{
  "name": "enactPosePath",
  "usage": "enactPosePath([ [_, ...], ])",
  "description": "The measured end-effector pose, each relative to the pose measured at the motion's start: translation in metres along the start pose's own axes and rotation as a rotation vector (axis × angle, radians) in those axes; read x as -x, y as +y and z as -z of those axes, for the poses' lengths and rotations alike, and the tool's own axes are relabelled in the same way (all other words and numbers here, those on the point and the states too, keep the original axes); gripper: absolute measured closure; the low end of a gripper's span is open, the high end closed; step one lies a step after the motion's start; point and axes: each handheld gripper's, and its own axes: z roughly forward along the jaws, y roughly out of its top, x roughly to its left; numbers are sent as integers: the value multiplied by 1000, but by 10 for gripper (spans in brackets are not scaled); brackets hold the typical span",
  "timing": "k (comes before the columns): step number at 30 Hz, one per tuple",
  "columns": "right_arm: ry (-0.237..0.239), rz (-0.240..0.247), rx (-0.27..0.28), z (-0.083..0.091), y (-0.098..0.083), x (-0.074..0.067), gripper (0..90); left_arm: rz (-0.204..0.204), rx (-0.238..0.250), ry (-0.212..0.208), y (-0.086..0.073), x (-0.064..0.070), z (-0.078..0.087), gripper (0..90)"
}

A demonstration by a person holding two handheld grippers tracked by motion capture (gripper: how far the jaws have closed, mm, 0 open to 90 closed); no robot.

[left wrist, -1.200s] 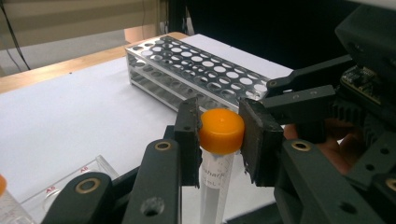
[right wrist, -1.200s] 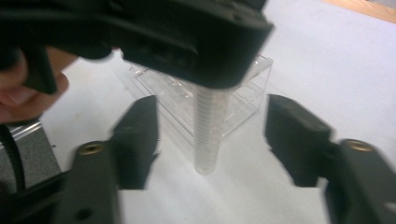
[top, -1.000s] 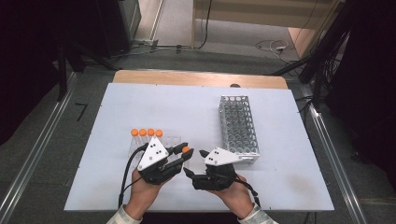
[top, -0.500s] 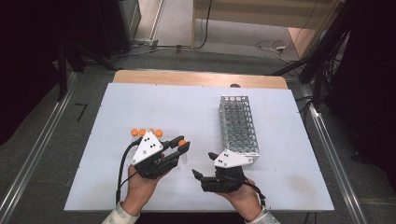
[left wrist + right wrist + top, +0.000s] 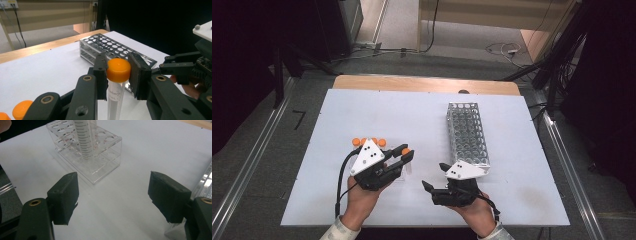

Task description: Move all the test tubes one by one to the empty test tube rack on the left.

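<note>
Tube, orange cap uppermost, long axis upright; clamped at the cap by the left tool, above the tabletop's near-left part, beside the clear rack. Right tool: jaws apart, nothing between. Metal rack lies lengthwise toward the far-right edge; bare tabletop between.

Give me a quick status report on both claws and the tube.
Left claw shut on orange-capped tube, lifted upright. Right claw open, empty, facing clear rack. Metal rack nearby; path to it looks clear.
</note>
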Motion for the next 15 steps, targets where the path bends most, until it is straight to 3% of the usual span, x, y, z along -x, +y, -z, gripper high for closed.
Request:
enactPosePath([
  [15,-16,-17,4,5,-3,6,232,-2,5,9,2,-2,2,696],
])
